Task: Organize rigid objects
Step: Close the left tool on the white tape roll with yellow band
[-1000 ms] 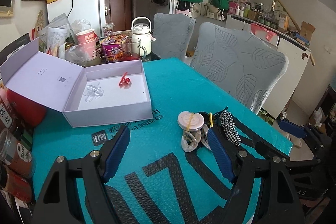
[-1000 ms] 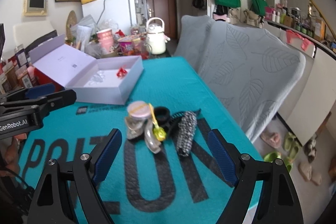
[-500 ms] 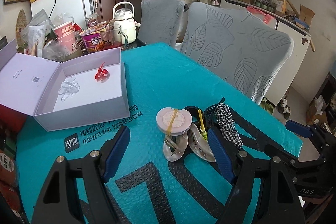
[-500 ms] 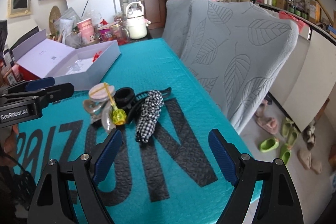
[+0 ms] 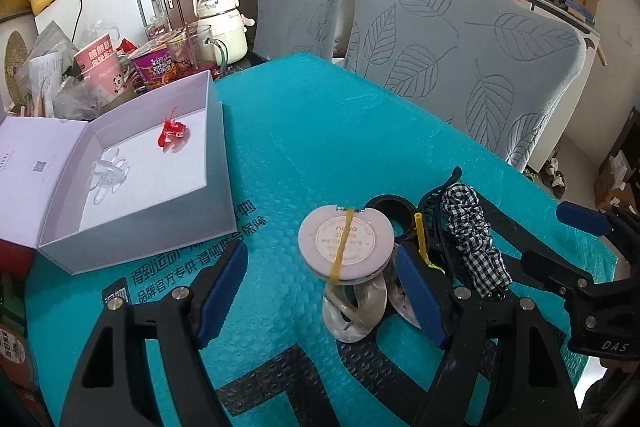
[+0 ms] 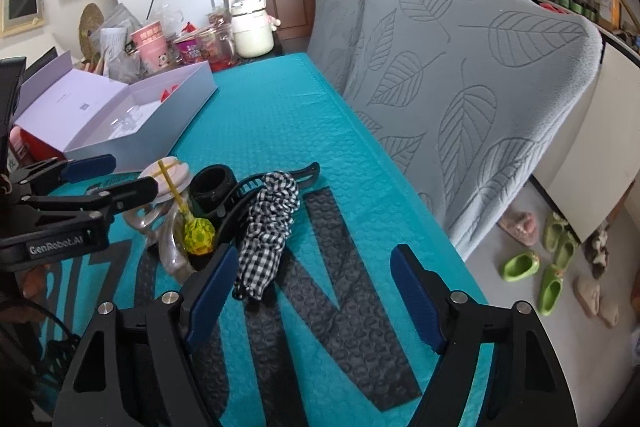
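Pink round compact (image 5: 345, 243): lower centre of left wrist frame, atop pearly hair clips (image 5: 352, 311) on teal surface (image 5: 320, 131).

Left gripper (image 5: 320, 291): open, nothing gripped; compact between pads, untouched. Lower squarely before closing; avoid snagging yellow band.

Right gripper (image 6: 312, 291): closing, empty; checked scrunchie (image 6: 268, 223) near left pad.

White box (image 5: 224, 163), left of frame: holds red clip (image 5: 172, 133) and clear clips (image 5: 107, 173).

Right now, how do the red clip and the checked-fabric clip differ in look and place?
The red clip is small, translucent plastic and lies inside the open white box; the checked-fabric clip is long, black, wrapped in black-and-white cloth, and lies on the teal mat. The red clip sits apart from others; the checked-fabric clip lies in a pile beside the black ring. No gripper touches either.
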`<move>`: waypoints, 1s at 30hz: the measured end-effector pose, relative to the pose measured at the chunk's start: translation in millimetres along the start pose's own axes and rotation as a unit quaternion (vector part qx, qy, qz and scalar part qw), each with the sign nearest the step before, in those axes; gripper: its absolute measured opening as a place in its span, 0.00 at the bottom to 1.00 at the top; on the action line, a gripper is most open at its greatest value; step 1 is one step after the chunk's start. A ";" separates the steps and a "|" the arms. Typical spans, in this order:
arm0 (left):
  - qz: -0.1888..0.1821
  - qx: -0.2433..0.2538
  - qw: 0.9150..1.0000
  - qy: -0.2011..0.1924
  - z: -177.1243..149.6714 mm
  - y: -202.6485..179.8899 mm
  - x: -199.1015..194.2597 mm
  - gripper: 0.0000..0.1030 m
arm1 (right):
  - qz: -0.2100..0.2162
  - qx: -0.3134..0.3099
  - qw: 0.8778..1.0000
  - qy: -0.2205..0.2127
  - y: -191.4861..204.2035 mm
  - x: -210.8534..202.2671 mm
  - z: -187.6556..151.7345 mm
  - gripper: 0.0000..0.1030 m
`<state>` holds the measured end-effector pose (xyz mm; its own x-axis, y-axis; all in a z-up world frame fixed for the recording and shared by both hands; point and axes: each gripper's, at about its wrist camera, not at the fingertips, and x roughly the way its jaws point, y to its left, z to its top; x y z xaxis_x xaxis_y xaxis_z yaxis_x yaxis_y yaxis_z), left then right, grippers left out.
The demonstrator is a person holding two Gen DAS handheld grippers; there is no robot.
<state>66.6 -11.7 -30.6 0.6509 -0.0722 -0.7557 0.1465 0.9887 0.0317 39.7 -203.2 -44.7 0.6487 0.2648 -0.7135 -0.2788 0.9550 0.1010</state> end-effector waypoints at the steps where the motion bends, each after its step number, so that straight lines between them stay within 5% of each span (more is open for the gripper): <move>1: -0.007 -0.004 1.000 0.005 1.0 1.9 3.6 0.74 | 0.002 -0.001 1.000 0.002 0.6 2.9 1.5 0.76; 10: -0.085 -0.011 0.996 0.034 6.5 4.0 28.5 0.72 | 0.018 -0.006 1.000 0.022 5.8 23.9 5.7 0.72; 14: -0.103 0.002 0.994 0.032 8.2 0.8 31.9 0.54 | 0.024 -0.002 0.999 0.035 5.4 32.3 4.0 0.65; 26: -0.107 -0.003 0.994 0.028 6.2 7.1 22.9 0.54 | 0.031 -0.003 0.998 0.049 11.0 42.5 2.9 0.57; 30: -0.099 -0.011 0.995 0.020 5.3 11.2 11.9 0.54 | 0.014 -0.013 0.999 0.049 17.1 43.6 2.2 0.44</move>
<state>79.9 -2.2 -35.7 0.5808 -0.2610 -0.7711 0.2527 0.9582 -0.1340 64.8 -175.0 -72.6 0.5690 0.2758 -0.7747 -0.3150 0.9433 0.1045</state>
